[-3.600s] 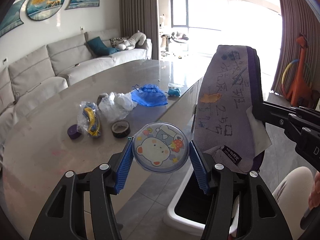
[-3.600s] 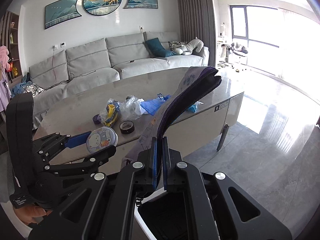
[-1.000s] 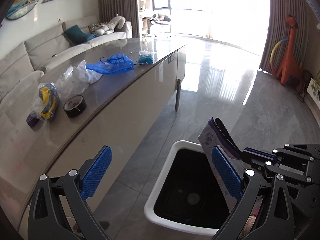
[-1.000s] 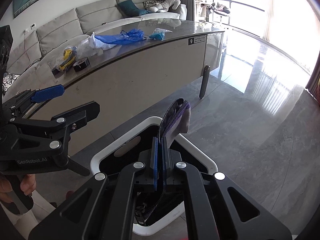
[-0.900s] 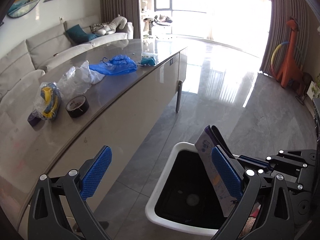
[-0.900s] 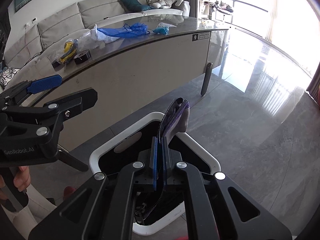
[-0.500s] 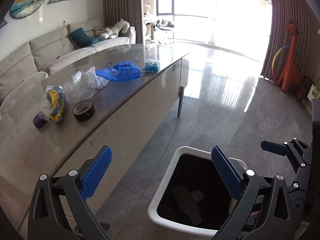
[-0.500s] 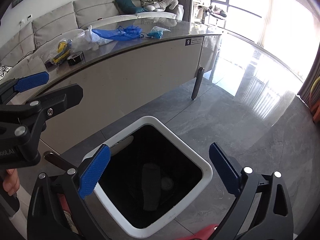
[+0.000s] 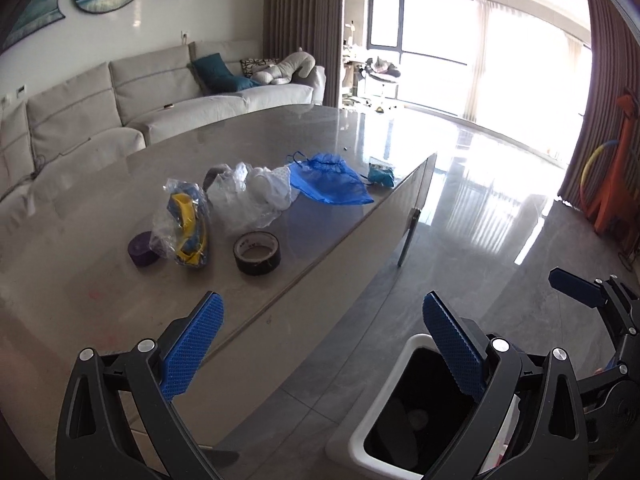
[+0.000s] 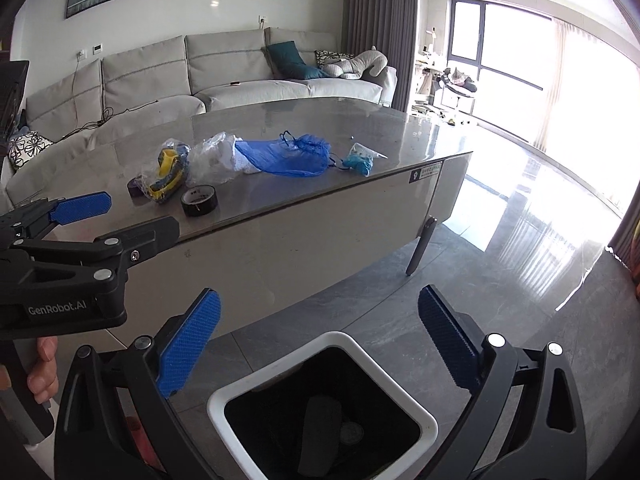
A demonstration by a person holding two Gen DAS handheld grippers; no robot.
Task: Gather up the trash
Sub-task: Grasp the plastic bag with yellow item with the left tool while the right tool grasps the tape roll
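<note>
My left gripper is open and empty, above the table edge and the floor. My right gripper is open and empty, just above the white-rimmed black bin on the floor; the bin also shows in the left wrist view. A dark pouch and a round disc lie inside the bin. On the grey table lie a black tape roll, a purple tape roll, a clear bag with a yellow item, a crumpled clear plastic bag, a blue mesh bag and a small teal packet.
A grey sofa runs behind the table. An orange toy giraffe stands at the right by the curtain. Glossy grey floor lies to the right of the table. The left gripper's body shows at the left of the right wrist view.
The left gripper dropped the round bear disc and the right gripper dropped the grey pouch into the bin; both opened. Both grippers have since risen and tilted up towards the table.
</note>
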